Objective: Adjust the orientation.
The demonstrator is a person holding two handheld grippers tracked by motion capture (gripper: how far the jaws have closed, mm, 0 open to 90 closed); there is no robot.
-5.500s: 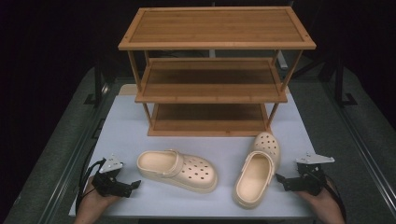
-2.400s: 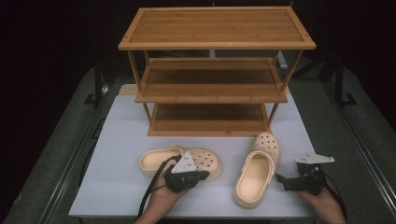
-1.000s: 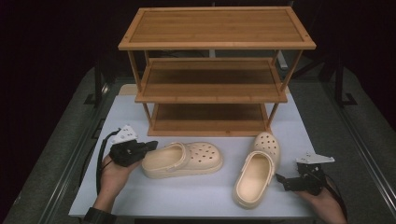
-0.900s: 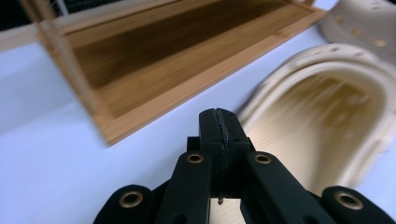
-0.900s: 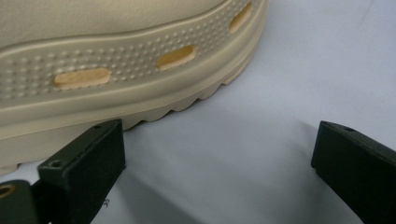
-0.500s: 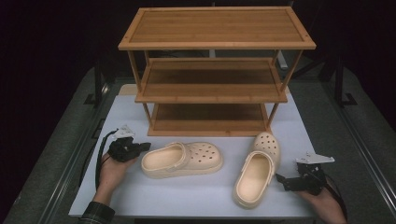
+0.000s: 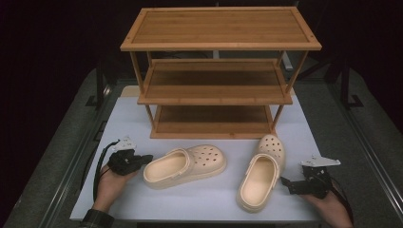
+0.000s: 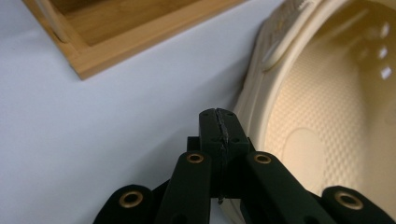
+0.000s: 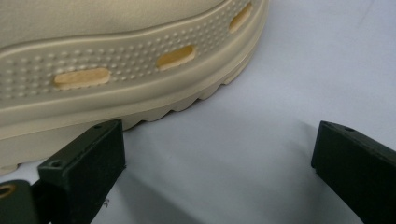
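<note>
Two cream clogs lie on the white table in front of a three-tier bamboo shoe rack (image 7: 218, 71). The left clog (image 7: 185, 165) lies crosswise, toe to the right. My left gripper (image 7: 145, 158) is shut with nothing in it, its tip just off that clog's heel end; in the left gripper view the closed jaws (image 8: 219, 128) meet beside the clog's heel rim (image 8: 299, 121). The right clog (image 7: 261, 173) points away from me. My right gripper (image 7: 284, 181) stands open just right of it; in the right gripper view the clog's sole (image 9: 116, 79) lies beyond the left jaw.
The rack's bottom shelf (image 7: 214, 121) stands just behind the clogs, and its corner (image 8: 93, 42) appears in the left gripper view. Bare white table (image 7: 199, 199) lies in front of the clogs. Dark metal rails (image 7: 71, 161) run along both sides of the table.
My left hand and gripper have drawn left and toward me, down beside the left clog's heel. The left clog has settled slightly lower in the picture. The right gripper and right clog kept still.
</note>
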